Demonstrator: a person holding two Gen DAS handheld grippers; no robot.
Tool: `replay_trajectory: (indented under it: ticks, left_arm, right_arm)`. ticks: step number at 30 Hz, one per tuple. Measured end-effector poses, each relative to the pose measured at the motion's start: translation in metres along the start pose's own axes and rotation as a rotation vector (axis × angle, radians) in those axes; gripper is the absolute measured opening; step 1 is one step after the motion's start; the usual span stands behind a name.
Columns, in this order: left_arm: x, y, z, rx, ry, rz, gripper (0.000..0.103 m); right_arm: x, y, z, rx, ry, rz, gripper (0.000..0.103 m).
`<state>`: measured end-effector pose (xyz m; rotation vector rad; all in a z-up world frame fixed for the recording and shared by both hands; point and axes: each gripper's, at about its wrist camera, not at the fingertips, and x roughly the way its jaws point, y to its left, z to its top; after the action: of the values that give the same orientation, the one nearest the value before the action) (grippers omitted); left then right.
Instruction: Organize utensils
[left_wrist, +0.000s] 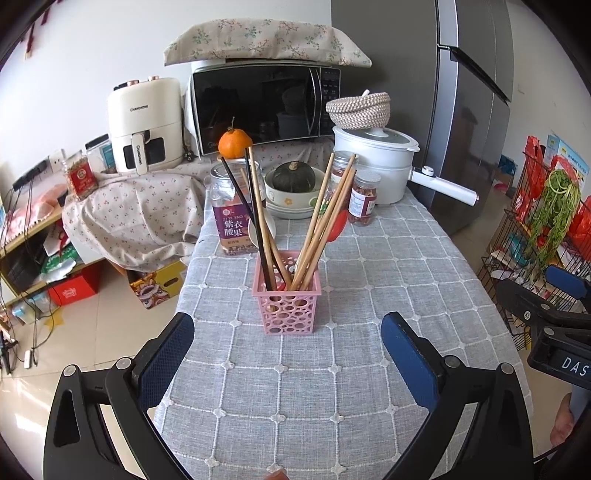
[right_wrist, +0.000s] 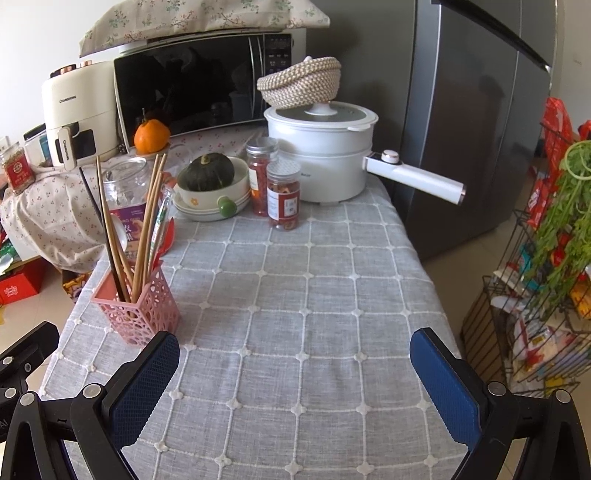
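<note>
A pink perforated utensil holder (left_wrist: 286, 293) stands upright on the grey checked tablecloth (left_wrist: 332, 387). It holds several wooden chopsticks (left_wrist: 328, 221) and two black ones (left_wrist: 245, 206), fanned out left and right. My left gripper (left_wrist: 288, 354) is open and empty, just in front of the holder. In the right wrist view the holder (right_wrist: 138, 306) stands at the left with its chopsticks (right_wrist: 147, 229). My right gripper (right_wrist: 295, 369) is open and empty over bare cloth, to the right of the holder. The right gripper also shows at the right edge of the left wrist view (left_wrist: 554, 317).
Behind the holder stand a clear jar with a purple label (left_wrist: 236, 210), a bowl with a green squash (left_wrist: 293, 184), two small red-filled jars (right_wrist: 282, 195), a white electric pot (right_wrist: 321, 155) with a long handle, and a microwave (left_wrist: 266, 107). A wire rack (right_wrist: 535, 295) stands at the right.
</note>
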<state>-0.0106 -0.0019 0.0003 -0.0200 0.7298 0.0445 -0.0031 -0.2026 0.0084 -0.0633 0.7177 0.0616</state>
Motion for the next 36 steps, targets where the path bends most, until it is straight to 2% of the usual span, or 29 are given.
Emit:
replay_trajectory:
  ticks: [36]
  left_arm:
    - [-0.0026,0.0005,0.0009,-0.005,-0.005,-0.005,0.102]
  right_arm:
    - [0.0064,0.0066,-0.0019,0.009,0.024,0.015,0.102]
